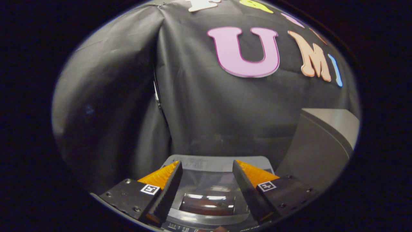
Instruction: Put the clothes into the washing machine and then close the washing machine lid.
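Note:
The washing machine [212,162] lies low in the gripper view, directly under and between my fingers. Its grey top carries a glossy dark lid window [207,201] that mirrors the lamps above, and the lid looks down flat. A strip of the control panel [183,228] shows nearest to me. My gripper [207,167] hovers above the lid, open, with nothing between its fingers. I see no clothes here.
A grey boxy appliance or cabinet [322,145] rises just right of the washing machine, close to the right finger. The booth's black cloth wall [209,112] hangs right behind the machine, with a fold or seam [157,93] to the left.

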{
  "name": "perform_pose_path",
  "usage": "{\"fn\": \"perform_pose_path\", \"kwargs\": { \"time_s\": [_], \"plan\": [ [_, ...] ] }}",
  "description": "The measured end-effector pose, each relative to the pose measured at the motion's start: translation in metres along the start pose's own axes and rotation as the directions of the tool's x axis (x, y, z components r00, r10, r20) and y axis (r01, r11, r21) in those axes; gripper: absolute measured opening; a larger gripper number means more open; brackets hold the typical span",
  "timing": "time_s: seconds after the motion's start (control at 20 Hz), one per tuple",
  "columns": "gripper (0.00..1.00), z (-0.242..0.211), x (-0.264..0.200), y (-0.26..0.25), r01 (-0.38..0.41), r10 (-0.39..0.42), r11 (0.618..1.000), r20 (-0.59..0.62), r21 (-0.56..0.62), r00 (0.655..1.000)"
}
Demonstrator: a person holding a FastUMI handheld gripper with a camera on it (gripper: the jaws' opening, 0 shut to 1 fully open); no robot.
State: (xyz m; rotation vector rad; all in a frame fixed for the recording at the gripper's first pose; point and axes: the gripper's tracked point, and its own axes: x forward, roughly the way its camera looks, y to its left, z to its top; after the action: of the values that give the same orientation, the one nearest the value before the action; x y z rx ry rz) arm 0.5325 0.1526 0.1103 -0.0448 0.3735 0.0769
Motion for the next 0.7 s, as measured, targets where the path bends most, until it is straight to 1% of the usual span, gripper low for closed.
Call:
{"fn": "perform_pose_path", "kwargs": {
  "time_s": [0.25, 0.5, 0.7],
  "plan": [
    [0.95, -0.003, -0.015, 0.003, -0.027, 0.027, 1.000, 0.029, 0.014, 0.999],
    [0.95, -0.010, -0.035, 0.002, -0.014, 0.013, 1.000, 0.066, 0.011, 0.998],
    [0.95, -0.010, -0.054, -0.002, -0.034, 0.031, 0.999, 0.082, 0.034, 0.996]
  ]
}}
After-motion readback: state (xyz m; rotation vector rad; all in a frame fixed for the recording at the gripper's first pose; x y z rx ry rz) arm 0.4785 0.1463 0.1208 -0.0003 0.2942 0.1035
